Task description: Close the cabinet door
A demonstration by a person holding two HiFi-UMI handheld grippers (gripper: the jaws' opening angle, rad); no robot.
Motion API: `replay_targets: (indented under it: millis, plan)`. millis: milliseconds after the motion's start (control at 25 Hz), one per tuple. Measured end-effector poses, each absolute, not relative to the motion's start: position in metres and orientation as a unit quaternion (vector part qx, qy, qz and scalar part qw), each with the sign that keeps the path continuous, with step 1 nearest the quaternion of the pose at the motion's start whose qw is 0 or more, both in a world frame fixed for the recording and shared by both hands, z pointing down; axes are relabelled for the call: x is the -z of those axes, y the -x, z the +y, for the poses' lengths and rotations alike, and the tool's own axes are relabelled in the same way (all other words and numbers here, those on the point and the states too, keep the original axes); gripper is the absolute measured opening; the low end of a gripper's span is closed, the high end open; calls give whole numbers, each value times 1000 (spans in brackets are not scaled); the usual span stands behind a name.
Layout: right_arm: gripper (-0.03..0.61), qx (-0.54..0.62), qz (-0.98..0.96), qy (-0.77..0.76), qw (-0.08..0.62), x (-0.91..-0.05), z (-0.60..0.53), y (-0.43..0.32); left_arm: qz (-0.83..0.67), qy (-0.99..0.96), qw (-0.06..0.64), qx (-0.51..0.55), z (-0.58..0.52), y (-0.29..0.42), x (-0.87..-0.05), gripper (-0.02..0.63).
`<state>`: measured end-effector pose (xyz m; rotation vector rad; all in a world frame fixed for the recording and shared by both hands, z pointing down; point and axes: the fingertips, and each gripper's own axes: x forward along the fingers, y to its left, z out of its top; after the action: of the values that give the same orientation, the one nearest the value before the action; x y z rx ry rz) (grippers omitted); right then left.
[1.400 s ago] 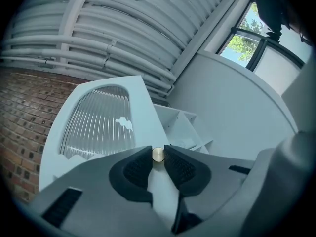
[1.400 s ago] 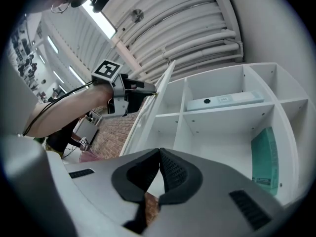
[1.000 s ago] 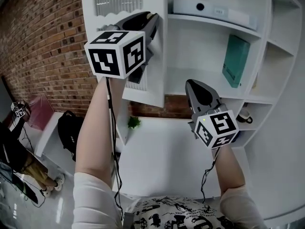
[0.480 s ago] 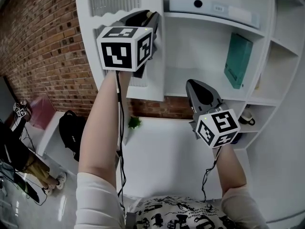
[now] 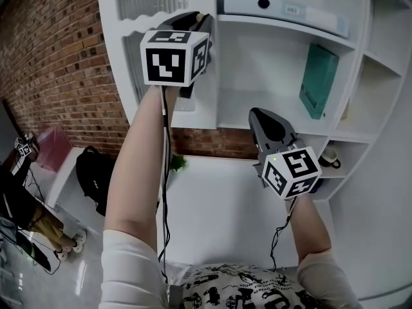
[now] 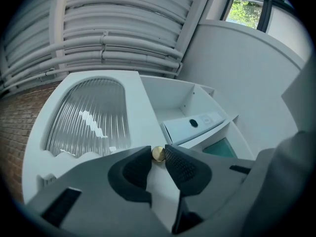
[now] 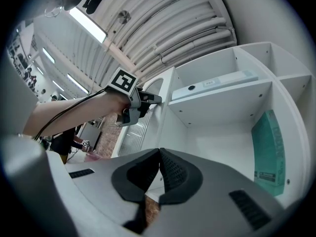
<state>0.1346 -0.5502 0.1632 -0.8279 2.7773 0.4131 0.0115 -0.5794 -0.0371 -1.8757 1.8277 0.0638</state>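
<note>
Left gripper [image 6: 158,152] is pinching the knob [image 6: 158,154] at 12 o'clock on the door [image 6: 89,117], right gripper [image 7: 159,155] idling with jaws together, empty; a skewed push risks the knob slipping out.

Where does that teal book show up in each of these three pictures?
Head view: the teal book is right of centre, leaning in the open shelf compartment.
Left gripper view: only a teal sliver, right of centre, under the shelf.
Right gripper view: at the far right, standing against the compartment's side wall.
Shared landmark: the flat white box with a dark round spot, on the shelf above the book.
</note>
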Motion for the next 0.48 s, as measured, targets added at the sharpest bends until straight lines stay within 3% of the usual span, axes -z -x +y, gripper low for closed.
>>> replay_targets:
  millis: [480]
  plan:
    - [15,-140,941,293,98,-172,-546,-143,674,691,257,-37,-572,-12,34,103]
